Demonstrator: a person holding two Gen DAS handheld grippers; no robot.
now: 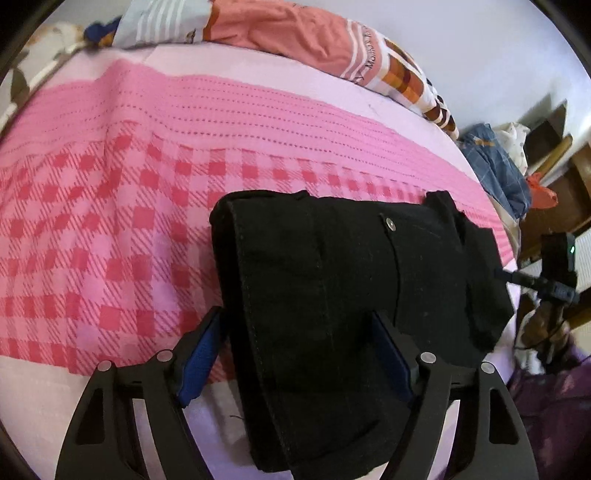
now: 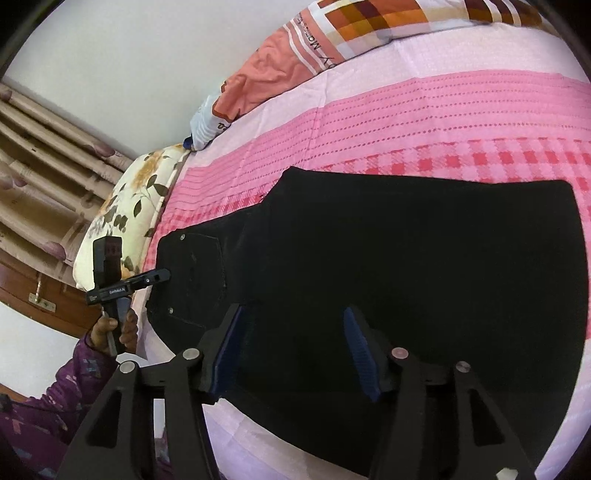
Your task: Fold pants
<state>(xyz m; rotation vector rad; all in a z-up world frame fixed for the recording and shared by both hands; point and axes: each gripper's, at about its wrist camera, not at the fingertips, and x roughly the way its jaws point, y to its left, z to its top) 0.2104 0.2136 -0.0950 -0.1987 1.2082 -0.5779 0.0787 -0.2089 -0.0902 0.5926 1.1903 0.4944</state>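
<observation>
Black pants (image 1: pixel 332 277) lie folded on a pink checked bedspread (image 1: pixel 110 240), a metal rivet showing near a pocket. My left gripper (image 1: pixel 295 354) hovers over the waistband end with its blue pads (image 1: pixel 199 354) wide apart; cloth lies between them but neither pad presses on it. In the right wrist view the pants (image 2: pixel 388 251) spread as a broad dark slab. My right gripper (image 2: pixel 295 354) stands open above their near edge, its pads clear of the cloth. The left gripper (image 2: pixel 162 276), held by a hand, shows at the pocket end; the right gripper (image 1: pixel 511 275) shows at the pants' right edge.
A rumpled orange and checked quilt (image 1: pixel 295 33) lies along the bed's far side. A floral pillow (image 2: pixel 122 206) sits at the bed's end by curtains (image 2: pixel 44 155). Blue clothes (image 1: pixel 495 166) are heaped past the right edge, near wooden furniture (image 1: pixel 561 192). A purple sleeve (image 2: pixel 48 402) is at lower left.
</observation>
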